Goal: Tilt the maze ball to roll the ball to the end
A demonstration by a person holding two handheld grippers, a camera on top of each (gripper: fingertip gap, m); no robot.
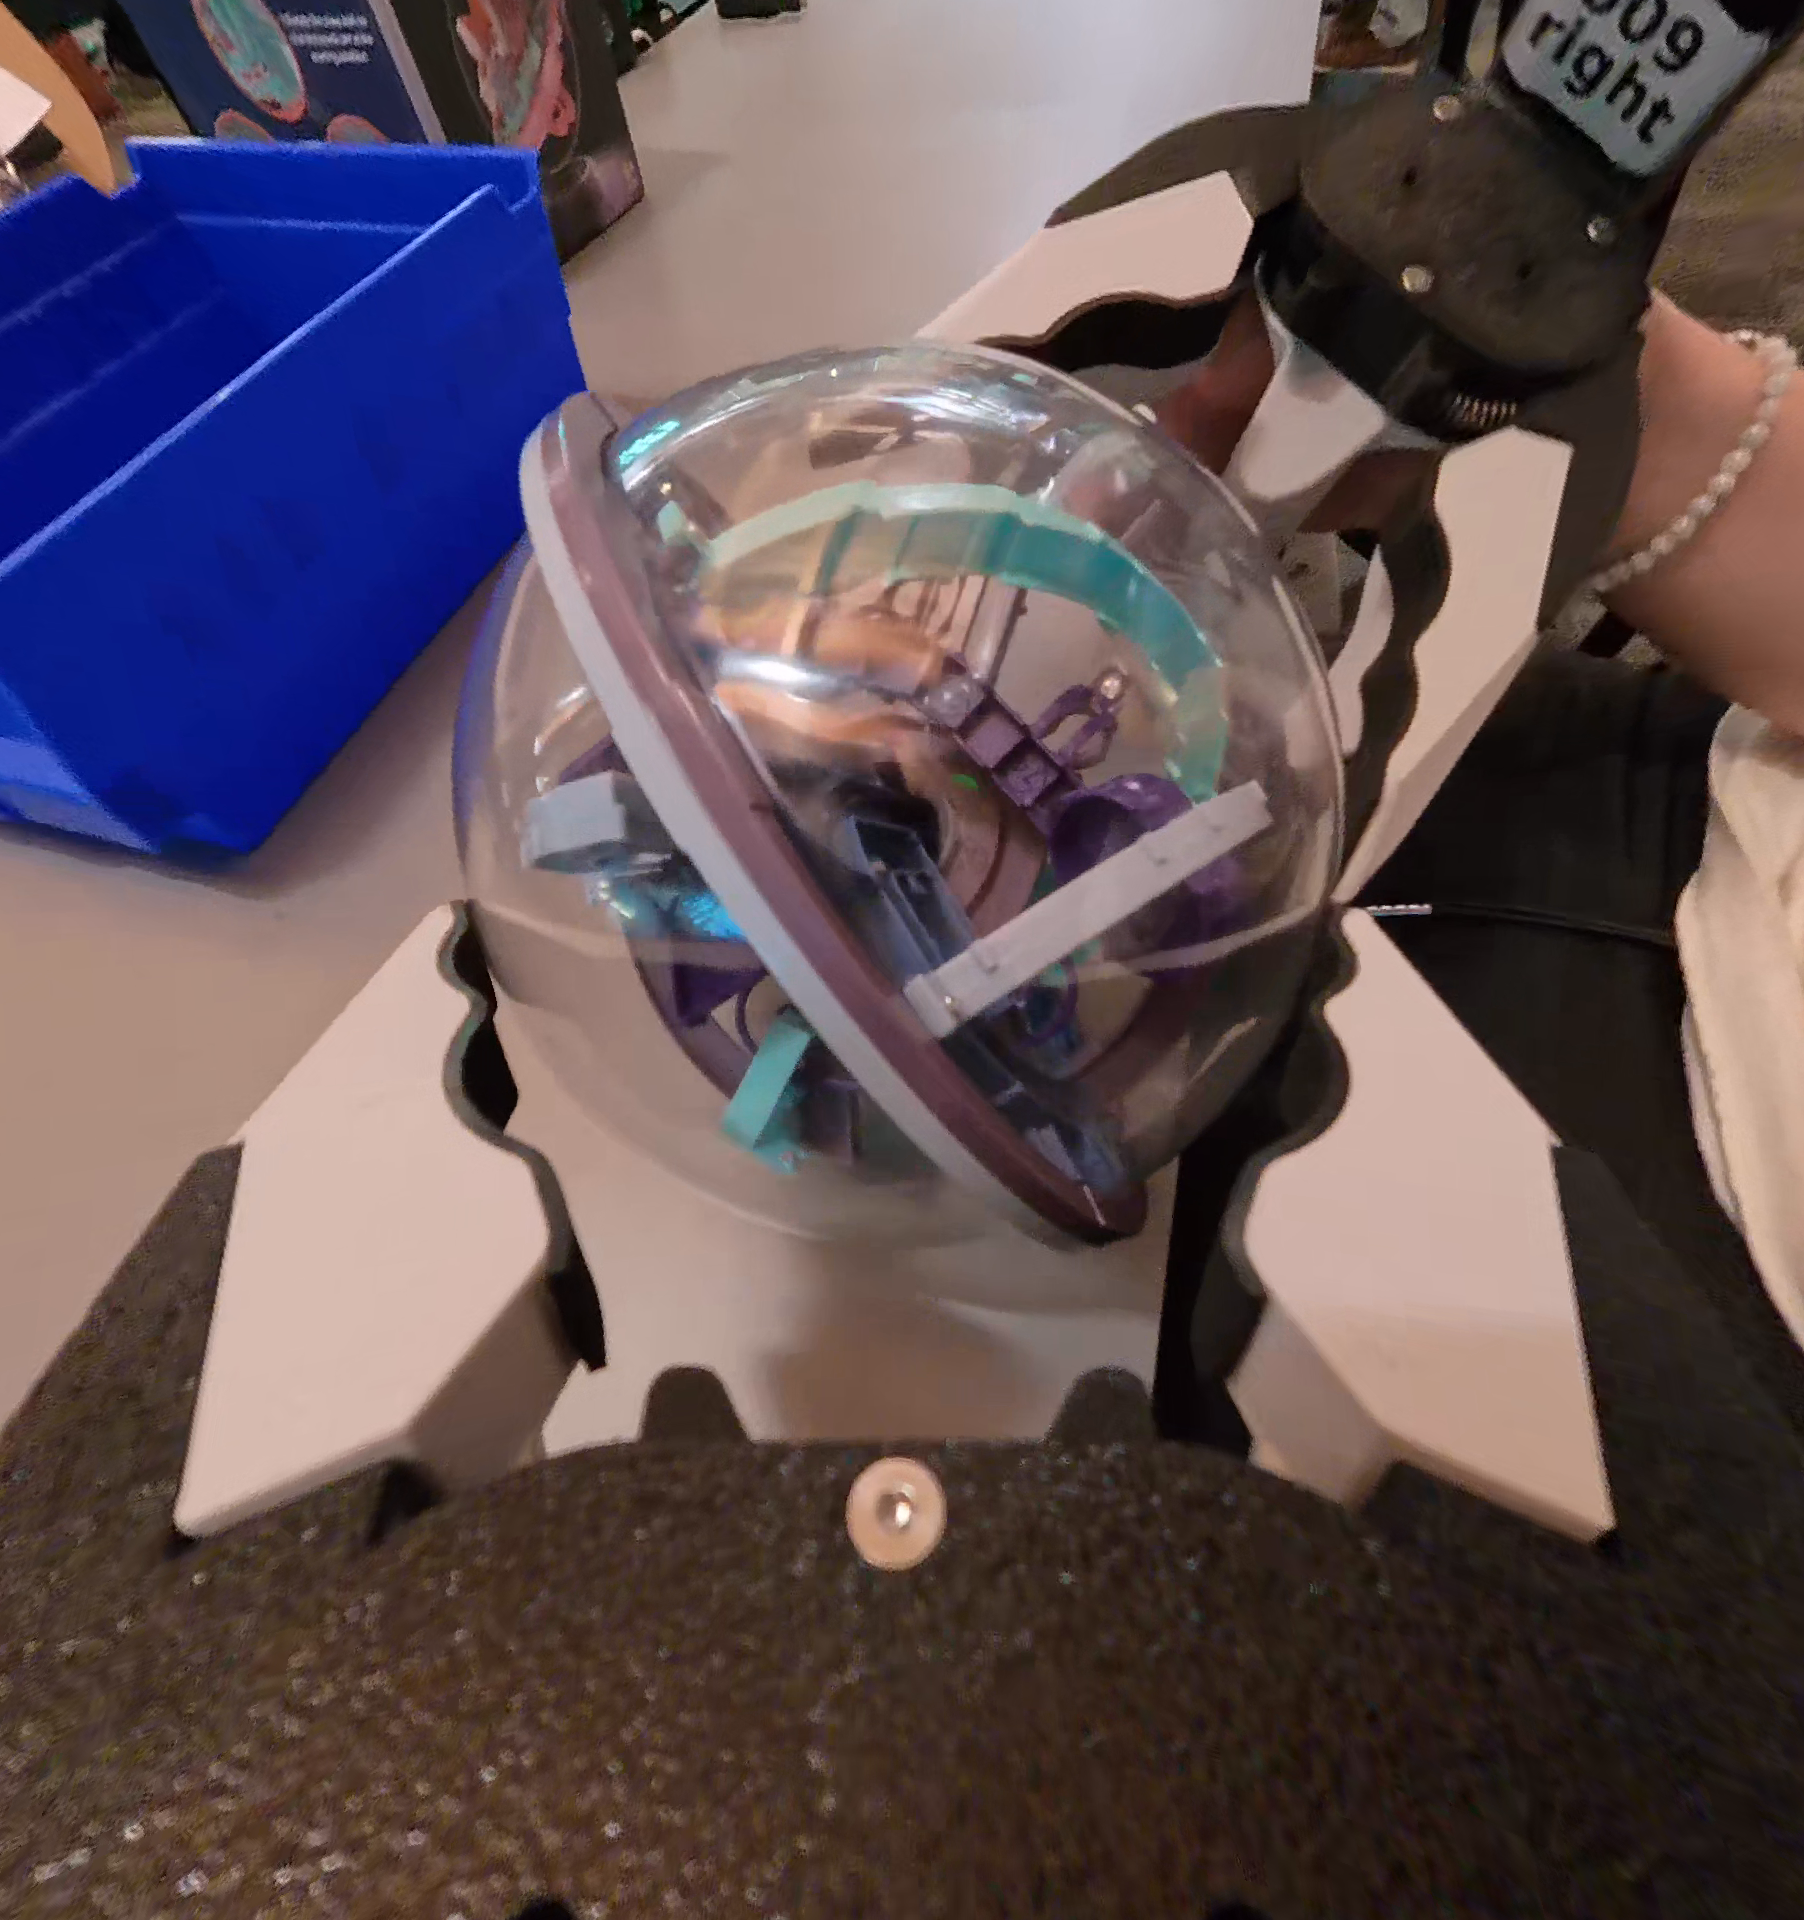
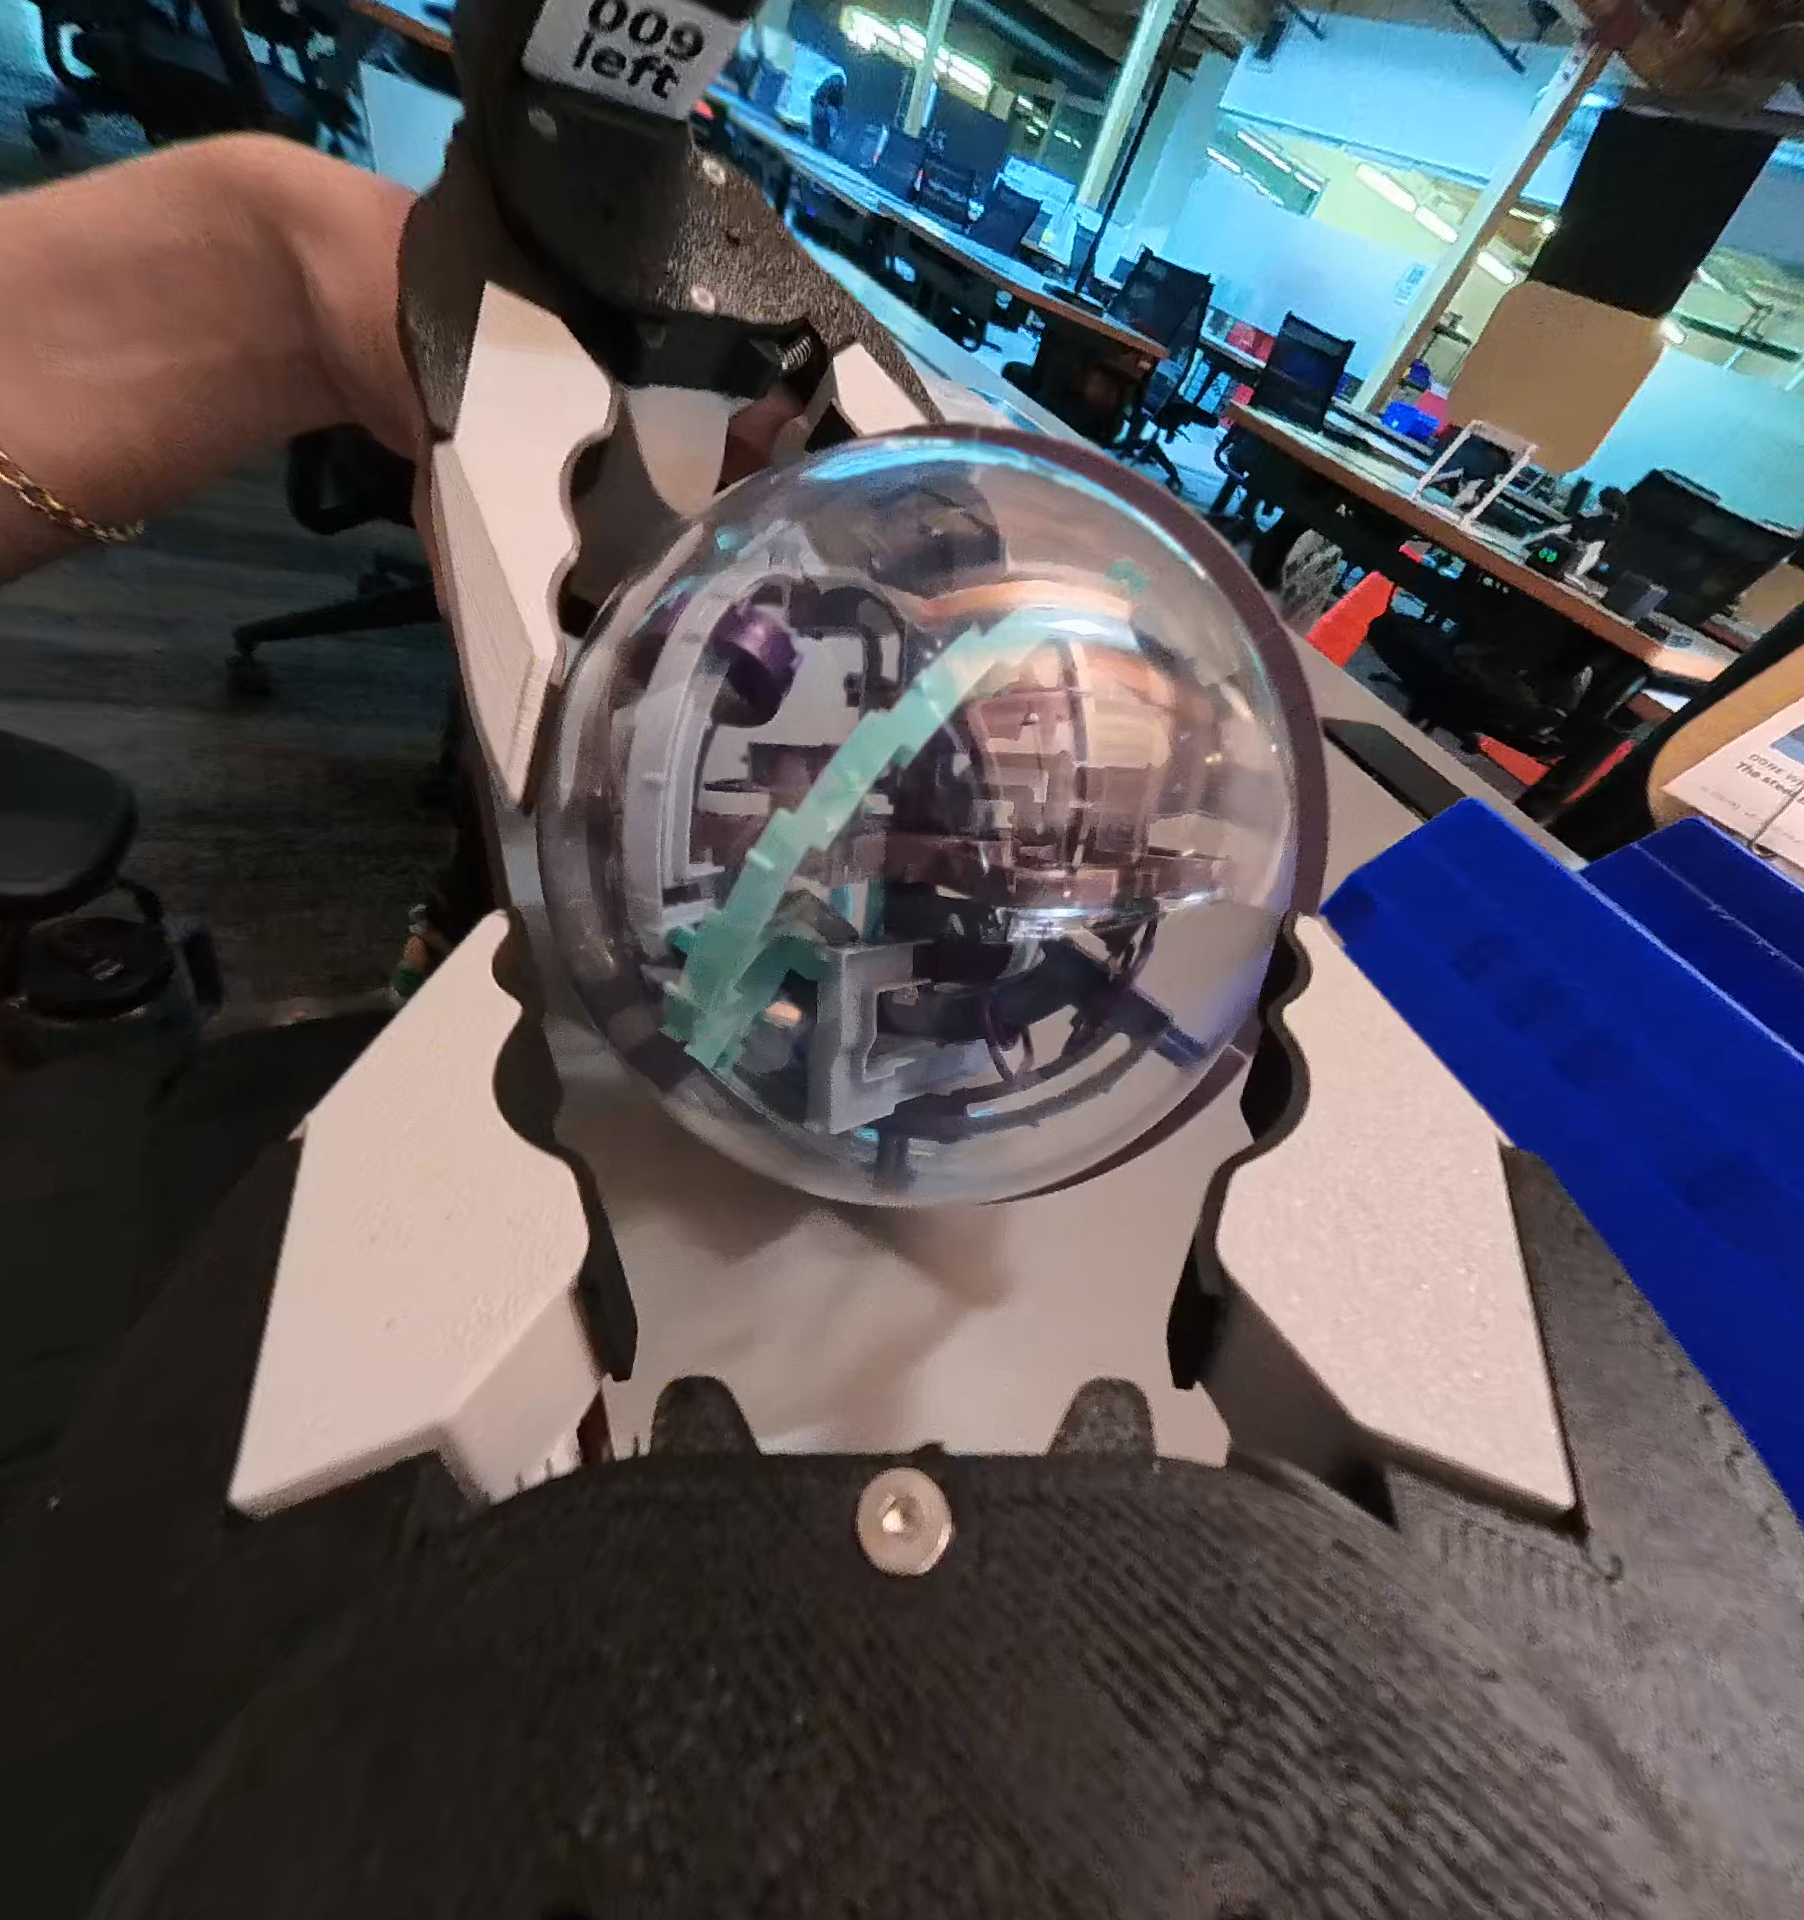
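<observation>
The maze ball (image 1: 898,790) is one clear plastic sphere with a grey and purple band around its middle, and this band is tilted now. Inside it are teal, purple and grey tracks. A small silvery ball (image 1: 952,694) seems to sit at the top of a purple stepped track, but the picture is blurred there. The sphere is above the pale counter (image 1: 98,987), between the two grippers, just beside a blue bin (image 1: 202,520).

The left gripper (image 1: 898,935) has its jaws wide apart and clamped on the sphere, one pad on each side of it. The right gripper (image 2: 908,956) holds it in the same way from the other side, with both pads against the shell.

I judge the shell as stiff, smooth and rather slippery, and probably light because it is mostly hollow. It can crack if it is dropped. The curved surface gives little to hold, so the best grip is across the widest part, with opposite pads. Tilting should be slow, because a quick turn could throw the small ball off its narrow track.

Count: one maze ball, one small ball, two grippers, one blue bin.
</observation>
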